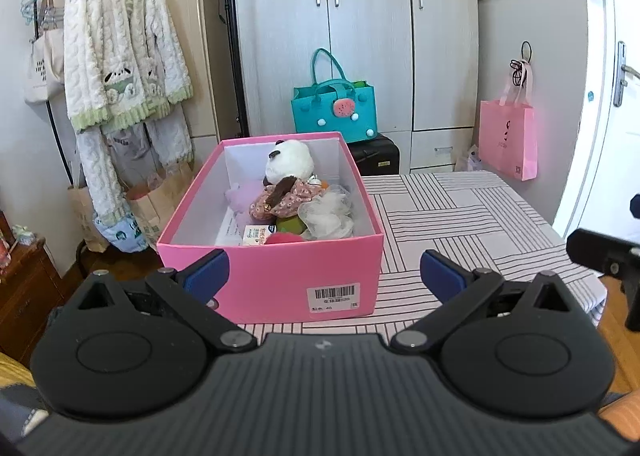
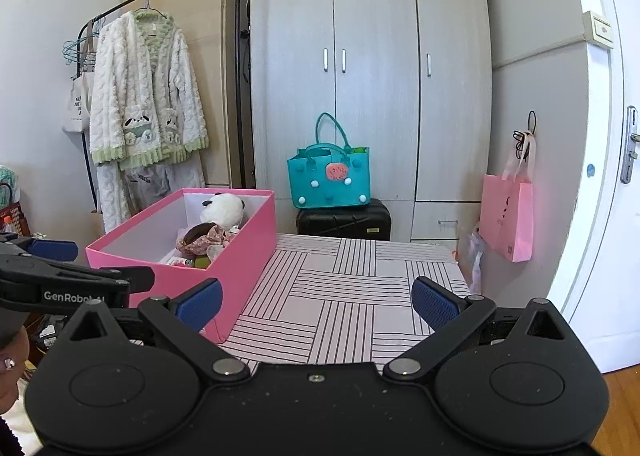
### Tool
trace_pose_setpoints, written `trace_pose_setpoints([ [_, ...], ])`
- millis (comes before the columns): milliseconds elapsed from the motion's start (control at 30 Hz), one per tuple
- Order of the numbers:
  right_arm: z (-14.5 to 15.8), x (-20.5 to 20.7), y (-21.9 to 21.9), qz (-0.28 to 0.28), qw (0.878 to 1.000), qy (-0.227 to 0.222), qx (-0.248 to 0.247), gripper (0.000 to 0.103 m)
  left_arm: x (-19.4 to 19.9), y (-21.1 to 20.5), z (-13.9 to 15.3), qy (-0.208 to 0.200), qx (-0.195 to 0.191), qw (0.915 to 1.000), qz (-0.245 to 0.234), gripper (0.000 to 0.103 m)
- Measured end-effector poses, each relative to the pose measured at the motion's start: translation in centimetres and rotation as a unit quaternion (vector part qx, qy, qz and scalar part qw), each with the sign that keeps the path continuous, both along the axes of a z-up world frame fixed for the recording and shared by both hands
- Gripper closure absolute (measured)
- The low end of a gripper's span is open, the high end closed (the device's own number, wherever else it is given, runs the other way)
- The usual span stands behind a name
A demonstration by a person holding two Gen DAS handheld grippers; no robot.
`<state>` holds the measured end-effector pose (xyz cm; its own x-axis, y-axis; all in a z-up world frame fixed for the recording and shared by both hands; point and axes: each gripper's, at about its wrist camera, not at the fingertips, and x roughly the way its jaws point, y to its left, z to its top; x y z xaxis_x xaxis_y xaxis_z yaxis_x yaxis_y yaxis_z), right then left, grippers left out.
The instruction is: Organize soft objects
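Worktop (image 1: 460, 215) carried cloth cover, pale pink with blocks of dark stripes set crosswise to each other. Cloth hung over right edge. Pink box (image 1: 280, 276) stood directly on worktop at left side, long side running away from cameras, lid off, barcode label on near end wall. Box's near left corner reached worktop's left edge. Rest of cloth to right of box lay flat, with nothing else resting on it.

Your open pink cardboard box (image 1: 272, 276) sits on the desk (image 1: 460, 223) along its left edge. Inside, the white plush panda (image 1: 290, 161) lies toward the far end, with the white mesh bath pouf (image 1: 328, 211) nearer, against the right wall.
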<state>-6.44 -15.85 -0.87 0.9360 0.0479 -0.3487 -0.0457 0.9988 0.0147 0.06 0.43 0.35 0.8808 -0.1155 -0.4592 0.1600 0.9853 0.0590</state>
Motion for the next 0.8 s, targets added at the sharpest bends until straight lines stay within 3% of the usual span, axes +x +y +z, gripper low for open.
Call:
trace_pose_setpoints([
  [800,-0.47,0.09,0.28,-0.028,1.0,0.004,0.007,0.001,0.11,0.41,-0.26,0.004,-0.004,1.0,-0.003,0.0],
])
